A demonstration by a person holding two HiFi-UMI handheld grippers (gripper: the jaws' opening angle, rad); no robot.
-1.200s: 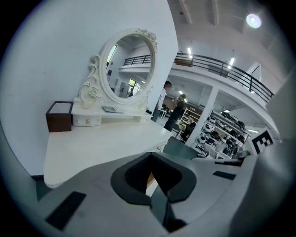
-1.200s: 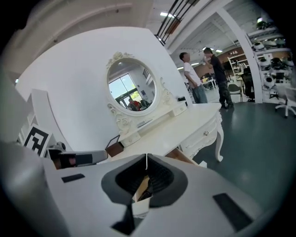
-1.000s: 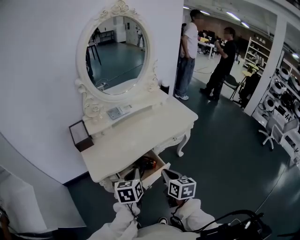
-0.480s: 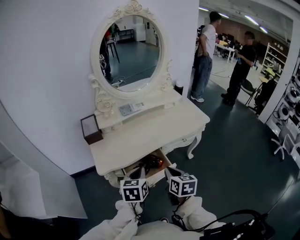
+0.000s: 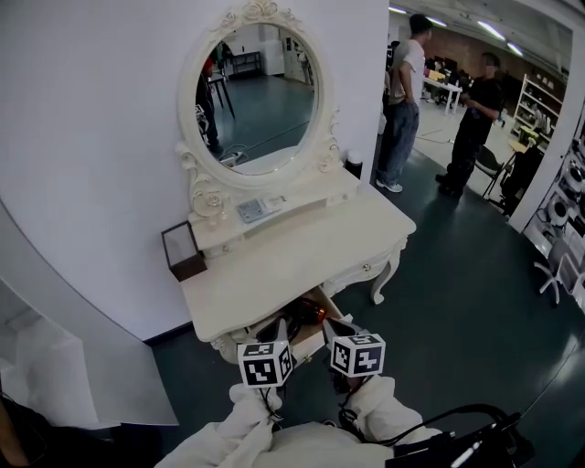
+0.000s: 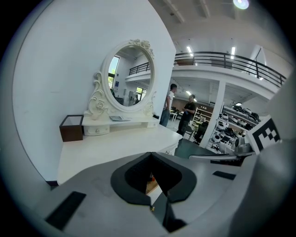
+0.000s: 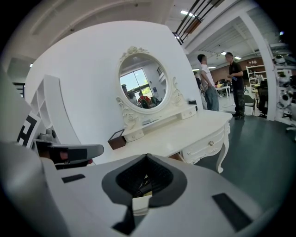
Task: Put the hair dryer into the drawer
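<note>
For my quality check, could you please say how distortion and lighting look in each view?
Head view: evenly lit, lines bow mildly; left gripper view: strong fisheye, black corners, ceiling lamp glares; right gripper view: same fisheye, table sharp.

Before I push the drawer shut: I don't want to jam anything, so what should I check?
1. Hair dryer inside drawer: ok, a dark and orange thing lies in it.
2. Nothing sticking over the drawer's front: cannot tell, the grippers cover part of it.
3. Left gripper shut, empty: ok.
4. Right gripper shut, empty: ok.
5. People away from the table: ok, they stand far off.
</note>
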